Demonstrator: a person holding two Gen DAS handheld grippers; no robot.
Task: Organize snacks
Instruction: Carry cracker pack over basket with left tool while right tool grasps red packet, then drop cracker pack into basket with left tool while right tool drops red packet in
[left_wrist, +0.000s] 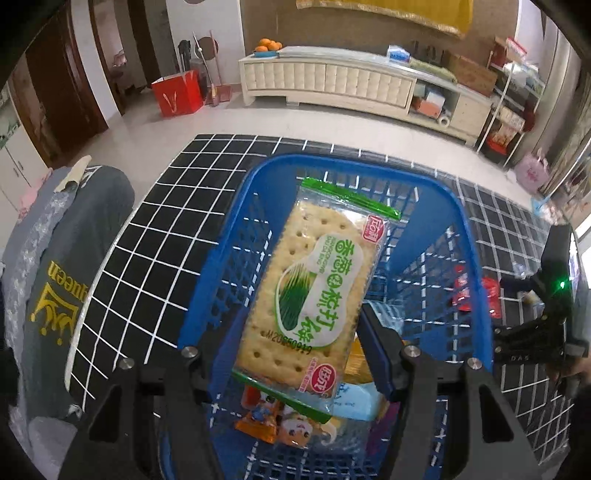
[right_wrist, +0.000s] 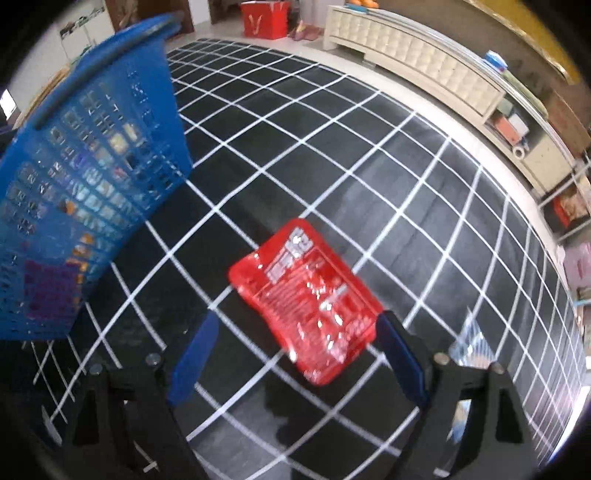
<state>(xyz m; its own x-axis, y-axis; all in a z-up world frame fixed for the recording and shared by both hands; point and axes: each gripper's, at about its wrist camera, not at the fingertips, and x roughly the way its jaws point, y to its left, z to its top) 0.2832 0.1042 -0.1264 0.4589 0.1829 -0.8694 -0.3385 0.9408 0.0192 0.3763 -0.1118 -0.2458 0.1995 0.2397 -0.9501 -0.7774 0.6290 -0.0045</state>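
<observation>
My left gripper (left_wrist: 297, 350) is shut on a clear green-edged cracker packet (left_wrist: 314, 280) and holds it tilted over the blue mesh basket (left_wrist: 332, 162). Several other snack packs (left_wrist: 291, 424) lie at the basket's bottom. In the right wrist view my right gripper (right_wrist: 297, 354) stands open just above a red snack packet (right_wrist: 306, 291) that lies flat on the black gridded table (right_wrist: 332, 147). Its blue pads (right_wrist: 192, 354) sit apart on either side of the packet's near end. The basket (right_wrist: 85, 184) stands to the left of it.
A grey garment (left_wrist: 74, 277) is draped over something at the table's left edge. The right gripper's black body (left_wrist: 535, 332) shows beyond the basket's right wall. A white low cabinet (left_wrist: 332, 81) and a red bag (left_wrist: 177, 92) stand on the floor behind.
</observation>
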